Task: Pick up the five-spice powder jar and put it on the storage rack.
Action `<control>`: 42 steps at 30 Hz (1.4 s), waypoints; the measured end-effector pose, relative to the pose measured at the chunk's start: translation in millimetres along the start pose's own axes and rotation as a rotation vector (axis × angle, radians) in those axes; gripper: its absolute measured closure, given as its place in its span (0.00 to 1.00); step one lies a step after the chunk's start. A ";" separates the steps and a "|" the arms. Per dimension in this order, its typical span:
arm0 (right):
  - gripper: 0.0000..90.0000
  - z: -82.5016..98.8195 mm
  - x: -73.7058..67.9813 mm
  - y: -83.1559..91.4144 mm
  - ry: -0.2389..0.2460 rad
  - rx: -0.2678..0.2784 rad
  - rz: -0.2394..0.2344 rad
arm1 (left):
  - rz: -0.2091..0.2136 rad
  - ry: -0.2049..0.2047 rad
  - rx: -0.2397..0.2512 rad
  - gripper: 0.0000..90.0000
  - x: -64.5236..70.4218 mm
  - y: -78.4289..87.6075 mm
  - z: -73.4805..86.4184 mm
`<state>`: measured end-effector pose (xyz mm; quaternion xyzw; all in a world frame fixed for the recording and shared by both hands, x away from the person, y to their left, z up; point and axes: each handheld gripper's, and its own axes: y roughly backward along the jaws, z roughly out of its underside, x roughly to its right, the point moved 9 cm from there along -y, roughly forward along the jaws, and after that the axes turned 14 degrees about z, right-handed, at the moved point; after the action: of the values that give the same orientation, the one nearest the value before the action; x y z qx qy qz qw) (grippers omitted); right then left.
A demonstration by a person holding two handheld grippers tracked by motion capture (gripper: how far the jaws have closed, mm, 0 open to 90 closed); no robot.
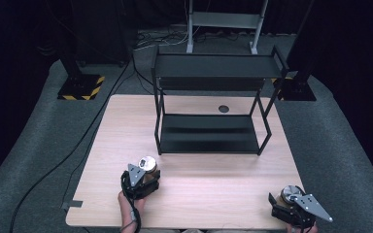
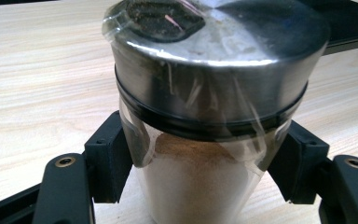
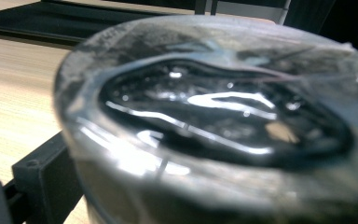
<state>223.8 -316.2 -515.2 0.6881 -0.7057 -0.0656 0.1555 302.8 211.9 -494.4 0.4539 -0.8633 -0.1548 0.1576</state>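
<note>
Gripping glass jar (image 2: 200,186), brushed-metal lid (image 2: 223,60), apparently shrink-wrapped

So my left claw (image 1: 143,177) sits near the front edge of the table (image 1: 209,194) with a jar (image 2: 209,112) between its jaws. My right claw (image 1: 291,204) is way off to the side at the front corner, second jar (image 1: 288,193) in it. The shelf rack (image 1: 213,121) stands ahead of both, further back.
</note>
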 end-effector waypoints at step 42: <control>0.00 0.3 0.0 0.2 0.001 0.002 0.000 | 0.046 -0.025 0.009 0.34 5.7 -27.8 -20.2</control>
<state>223.5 -316.2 -515.4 0.6883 -0.7057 -0.0643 0.1551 328.5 189.6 -486.9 0.4326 -0.8761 -0.1526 0.1484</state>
